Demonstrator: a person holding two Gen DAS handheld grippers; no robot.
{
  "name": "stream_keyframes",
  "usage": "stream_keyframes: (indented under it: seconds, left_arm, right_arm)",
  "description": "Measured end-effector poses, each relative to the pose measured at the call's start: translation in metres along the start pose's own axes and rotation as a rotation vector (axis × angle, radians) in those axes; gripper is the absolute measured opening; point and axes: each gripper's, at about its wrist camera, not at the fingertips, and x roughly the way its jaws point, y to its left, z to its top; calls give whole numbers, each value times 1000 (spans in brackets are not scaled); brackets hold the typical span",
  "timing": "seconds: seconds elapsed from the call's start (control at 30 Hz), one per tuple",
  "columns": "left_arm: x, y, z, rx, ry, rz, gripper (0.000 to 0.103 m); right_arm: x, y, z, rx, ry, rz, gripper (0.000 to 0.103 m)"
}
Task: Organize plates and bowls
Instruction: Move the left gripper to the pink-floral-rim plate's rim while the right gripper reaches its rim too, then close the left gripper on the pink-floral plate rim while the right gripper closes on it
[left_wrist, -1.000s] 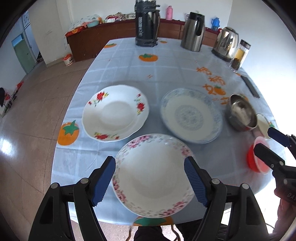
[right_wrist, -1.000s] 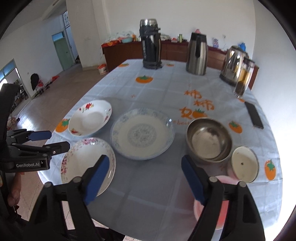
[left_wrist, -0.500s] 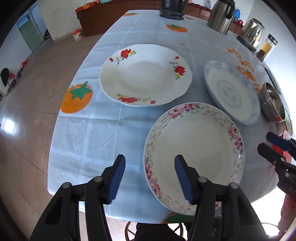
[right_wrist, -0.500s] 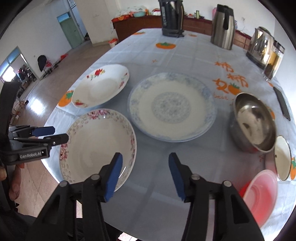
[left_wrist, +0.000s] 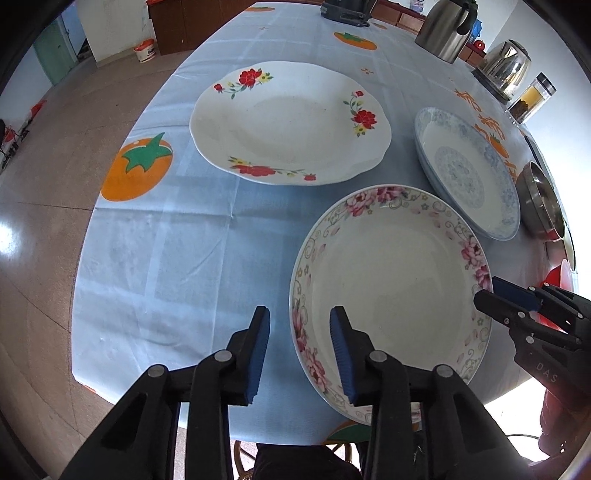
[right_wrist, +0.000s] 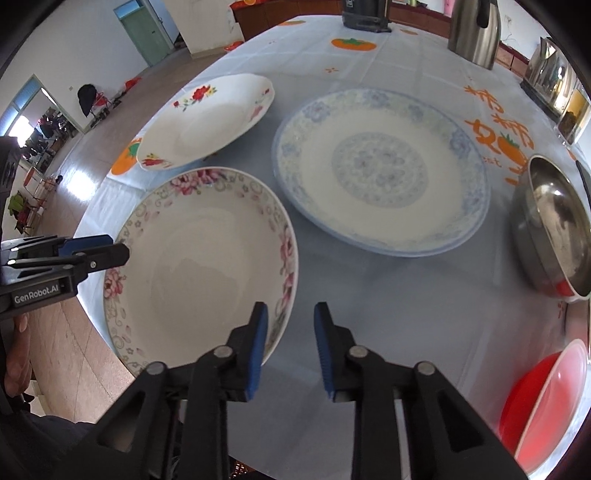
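The step in hand looks like a two-handed pickup of the pink-flowered plate (left_wrist: 391, 295), which lies at the near edge of the table (left_wrist: 192, 258) and slightly overhangs it.

In the left wrist view, at nine o'clock on that plate's rim, the left gripper (left_wrist: 299, 332) straddles the edge: one blue pad sits outside over the cloth, the other inside over the well. Its jaws have just been closing, but a clear gap remains on both sides of the rim, so nothing is held yet. The red-flowered plate (left_wrist: 291, 122) lies at eleven o'clock from the pink one, near but apart, and is empty. The blue-patterned plate (left_wrist: 465, 170) sits at one o'clock, its near rim just beside the pink plate's, also empty.

At three o'clock on the pink rim, the right gripper (right_wrist: 290, 328) straddles the edge in the same way, jaws just closing and narrower than the left's; I judge the pads not yet pressing. Further right, the steel bowl (right_wrist: 554, 229) seems empty apart from reflections, and the red plastic bowl (right_wrist: 546, 402) at five o'clock shows nothing inside.

Next, both grippers need to finish pinching the rim, then lift level, probably onto another plate.
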Motion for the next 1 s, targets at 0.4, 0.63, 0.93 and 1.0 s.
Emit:
stream_keyframes:
  seconds: [0.4,0.63,0.93,1.0]
  left_arm:
    - [12,3,0,-20,26,-19,14]
    - [13,2,5,-42,28,-21,12]
    - [1,5,3,-51,17,-1,8]
    - [-2,5,4,-55,12,4,8]
  right_arm:
    - [12,2,3,-10,19,49,12]
    - [11,2,3,-25,27,59,11]
    - [7,7,7,-70,52,38,11]
    - [3,9,8,-85,51,34,11]
